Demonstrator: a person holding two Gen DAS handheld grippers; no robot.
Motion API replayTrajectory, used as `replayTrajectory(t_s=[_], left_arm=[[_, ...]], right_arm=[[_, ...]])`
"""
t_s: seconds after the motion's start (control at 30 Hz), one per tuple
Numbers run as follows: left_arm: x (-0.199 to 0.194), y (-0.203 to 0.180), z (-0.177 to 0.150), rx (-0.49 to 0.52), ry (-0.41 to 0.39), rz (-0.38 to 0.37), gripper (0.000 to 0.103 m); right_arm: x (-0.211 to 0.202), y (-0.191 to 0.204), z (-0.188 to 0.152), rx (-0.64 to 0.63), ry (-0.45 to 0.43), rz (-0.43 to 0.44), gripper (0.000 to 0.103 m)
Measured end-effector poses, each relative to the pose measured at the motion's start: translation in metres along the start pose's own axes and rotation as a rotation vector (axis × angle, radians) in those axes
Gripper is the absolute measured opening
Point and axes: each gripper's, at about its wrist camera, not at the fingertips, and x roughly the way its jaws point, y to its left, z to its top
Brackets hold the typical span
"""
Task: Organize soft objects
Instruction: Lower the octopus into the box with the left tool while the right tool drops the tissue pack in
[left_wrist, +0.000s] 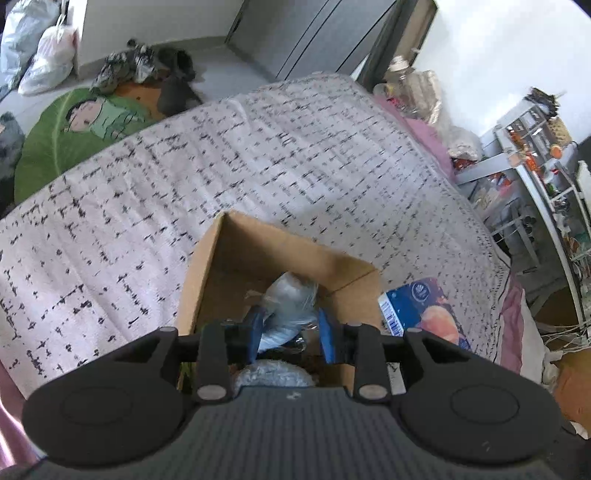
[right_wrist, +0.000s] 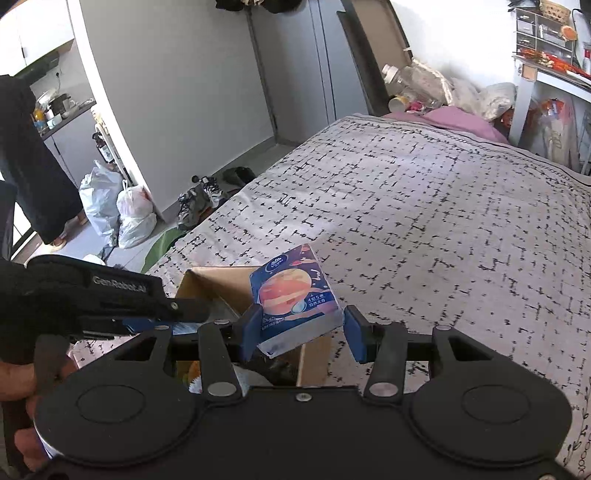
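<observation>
An open cardboard box (left_wrist: 207, 280) sits on the bed; it also shows in the right wrist view (right_wrist: 314, 360). My left gripper (left_wrist: 290, 336) is over the box, its blue fingers (left_wrist: 255, 332) closed on a clear plastic-wrapped soft bundle (left_wrist: 290, 306). More wrapped items (left_wrist: 273, 374) lie in the box below it. My right gripper (right_wrist: 301, 330) holds a blue tissue pack (right_wrist: 295, 295) with a peach planet print, tilted, above the box's right side. The pack also shows in the left wrist view (left_wrist: 424, 310). The left gripper's body (right_wrist: 110, 295) shows at the left of the right wrist view.
The bed has a pale quilt with black dashes (left_wrist: 258, 155). A green floor mat (left_wrist: 74, 125), shoes (left_wrist: 125, 66) and plastic bags (right_wrist: 118, 210) lie on the floor beyond. Pink pillows (right_wrist: 461, 118) and cluttered shelves (left_wrist: 535, 155) stand at the right.
</observation>
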Motion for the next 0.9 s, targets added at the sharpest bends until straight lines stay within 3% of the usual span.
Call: replayTrajectory(t_s=[0.27, 0.5, 0.6, 0.9], left_arm=[[-0.004, 0.016, 0.006, -0.033, 0.001, -0.001, 0.032], [-0.011, 0.022, 0.010, -0.040, -0.009, -0.011, 0.032], [-0.013, 0.022, 0.011, -0.042, -0.009, -0.011, 0.033], [-0.021, 0.014, 0.004, -0.022, 0.001, -0.007, 0.051]], right_arm=[[0.020, 0.016, 0.005, -0.008, 0.019, -0.005, 0.047], [0.026, 0.018, 0.002, 0.018, 0.057, -0.010, 0.062], [0.020, 0.016, -0.004, 0.015, 0.065, -0.018, 0.063], [-0.004, 0.003, -0.015, 0.053, 0.067, -0.035, 0.063]])
